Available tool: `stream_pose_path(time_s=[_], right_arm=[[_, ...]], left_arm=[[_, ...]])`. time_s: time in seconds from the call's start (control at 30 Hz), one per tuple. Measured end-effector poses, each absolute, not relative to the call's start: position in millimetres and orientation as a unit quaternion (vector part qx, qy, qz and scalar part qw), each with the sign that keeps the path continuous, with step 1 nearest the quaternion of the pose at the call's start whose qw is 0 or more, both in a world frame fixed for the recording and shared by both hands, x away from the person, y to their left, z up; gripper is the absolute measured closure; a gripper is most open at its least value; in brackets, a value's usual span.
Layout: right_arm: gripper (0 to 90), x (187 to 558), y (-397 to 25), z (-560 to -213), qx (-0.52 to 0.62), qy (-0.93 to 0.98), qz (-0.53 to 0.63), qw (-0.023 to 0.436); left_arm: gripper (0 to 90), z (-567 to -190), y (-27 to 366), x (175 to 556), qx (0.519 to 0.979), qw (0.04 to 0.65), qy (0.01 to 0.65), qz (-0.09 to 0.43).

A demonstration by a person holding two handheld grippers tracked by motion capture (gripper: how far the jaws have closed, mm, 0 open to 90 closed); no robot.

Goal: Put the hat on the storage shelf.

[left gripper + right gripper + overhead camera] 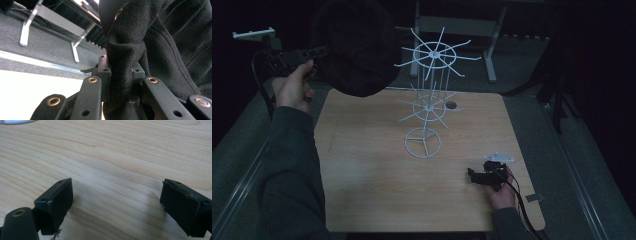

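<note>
Black knit hat (357, 47) is up in the air at the worktop's far-left corner, level with the top ring of the white wire rack (428, 107). It hangs from the left gripper (314, 52). In the left gripper view the fingers (103, 72) are closed tight on a bunched fold of the hat fabric (160, 45), pinched between both pads.

Step in hand, as I read it: hang the hat on one of the rack's upper prongs.

Notes for doing it well:
- Grip is on a fold, not the rim, so the hat opening may face anywhere. Check the opening faces the prong before moving in.
- Come in from the left, above the prong tip, then lower so the prong enters the opening. Don't sweep sideways through the spokes, the rack is light and stands only on its ring base (422, 142).
- Release only once the fabric carries on the prong.

Right gripper (476, 176) lies near the worktop's (377, 185) near-right corner, well apart from the rack. Its fingers (56, 197) are spread wide, nothing between them, bare wood underneath. Could use it to steady the base if the rack tips.
</note>
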State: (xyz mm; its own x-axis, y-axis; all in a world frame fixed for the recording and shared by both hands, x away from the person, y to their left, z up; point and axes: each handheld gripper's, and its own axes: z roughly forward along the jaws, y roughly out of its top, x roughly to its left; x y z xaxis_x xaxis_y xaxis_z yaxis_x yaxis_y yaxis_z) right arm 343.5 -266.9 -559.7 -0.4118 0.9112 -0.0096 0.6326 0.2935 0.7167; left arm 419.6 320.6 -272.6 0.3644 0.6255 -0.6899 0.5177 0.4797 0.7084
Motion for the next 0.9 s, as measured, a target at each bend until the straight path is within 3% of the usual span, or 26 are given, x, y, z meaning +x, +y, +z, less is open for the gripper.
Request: stream_pose_path(time_s=[0.9], right_arm=[[11.1,344,-267,-560,0.496,0.776,0.326,0.214]], left_arm=[[77.4,-311,293,452,0.512,0.638,0.575,-0.025]])
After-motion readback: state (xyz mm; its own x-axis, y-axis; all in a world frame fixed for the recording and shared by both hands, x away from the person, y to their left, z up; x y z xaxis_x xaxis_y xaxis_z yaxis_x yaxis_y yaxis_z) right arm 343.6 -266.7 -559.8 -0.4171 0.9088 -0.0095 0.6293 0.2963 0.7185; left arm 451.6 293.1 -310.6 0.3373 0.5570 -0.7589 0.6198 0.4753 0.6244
